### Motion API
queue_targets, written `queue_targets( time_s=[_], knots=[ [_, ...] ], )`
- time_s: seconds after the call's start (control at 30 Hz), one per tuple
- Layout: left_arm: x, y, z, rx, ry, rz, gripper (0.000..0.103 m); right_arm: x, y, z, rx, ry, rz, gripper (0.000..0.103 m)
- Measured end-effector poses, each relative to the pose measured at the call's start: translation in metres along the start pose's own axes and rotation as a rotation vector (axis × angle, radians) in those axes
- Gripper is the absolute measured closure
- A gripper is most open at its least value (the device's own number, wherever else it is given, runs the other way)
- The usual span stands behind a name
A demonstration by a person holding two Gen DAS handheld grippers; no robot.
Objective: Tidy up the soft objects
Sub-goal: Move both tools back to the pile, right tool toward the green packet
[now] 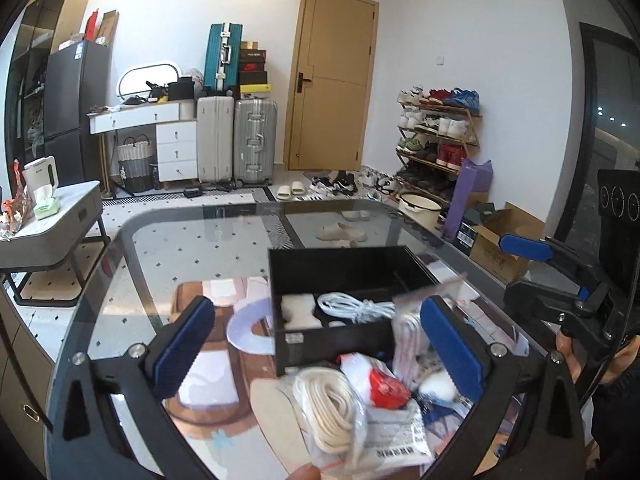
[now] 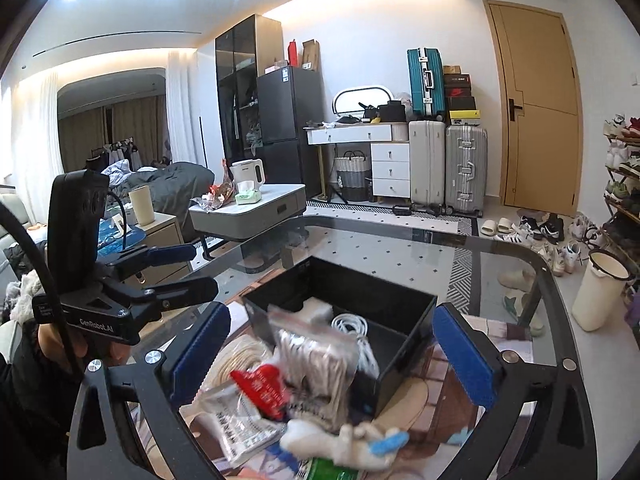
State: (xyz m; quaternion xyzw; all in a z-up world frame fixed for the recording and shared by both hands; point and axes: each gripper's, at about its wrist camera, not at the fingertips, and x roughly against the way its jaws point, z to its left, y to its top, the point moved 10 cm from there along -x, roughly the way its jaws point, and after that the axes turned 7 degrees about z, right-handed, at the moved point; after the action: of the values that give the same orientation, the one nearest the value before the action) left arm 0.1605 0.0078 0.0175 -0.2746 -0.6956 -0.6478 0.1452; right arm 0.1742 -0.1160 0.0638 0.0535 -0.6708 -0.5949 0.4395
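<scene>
A heap of soft things is lying on the glass surface [image 1: 168, 248] against the near side of a black box [image 1: 340, 300]: a coil of cream rope [image 1: 328, 408], a clear bag of cotton swabs [image 2: 316, 356], a red packet [image 2: 260, 392]. A white cable [image 1: 356, 306] and a white sponge [image 1: 298, 310] are sitting inside the box. The left claw [image 1: 320, 344] and right claw [image 2: 336, 352] are both hovering spread apart, gripping nothing.
</scene>
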Motion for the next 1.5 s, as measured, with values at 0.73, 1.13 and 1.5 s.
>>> queue_targets(
  time_s=[0.73,1.13,1.5],
  knots=[
    [-0.002,-0.054,-0.005,0.022,0.044,0.113,0.0,0.012,-0.077,0.001,-0.103,-0.063,0.142,0.0],
    [-0.008,-0.068,-0.017,-0.016,0.025,0.148,0.0,0.007,-0.098,-0.005,-0.146,-0.082,0.212,0.0],
    [-0.015,-0.081,-0.022,-0.06,0.022,0.197,0.0,-0.009,-0.121,-0.01,-0.167,-0.091,0.308,0.0]
  ],
)
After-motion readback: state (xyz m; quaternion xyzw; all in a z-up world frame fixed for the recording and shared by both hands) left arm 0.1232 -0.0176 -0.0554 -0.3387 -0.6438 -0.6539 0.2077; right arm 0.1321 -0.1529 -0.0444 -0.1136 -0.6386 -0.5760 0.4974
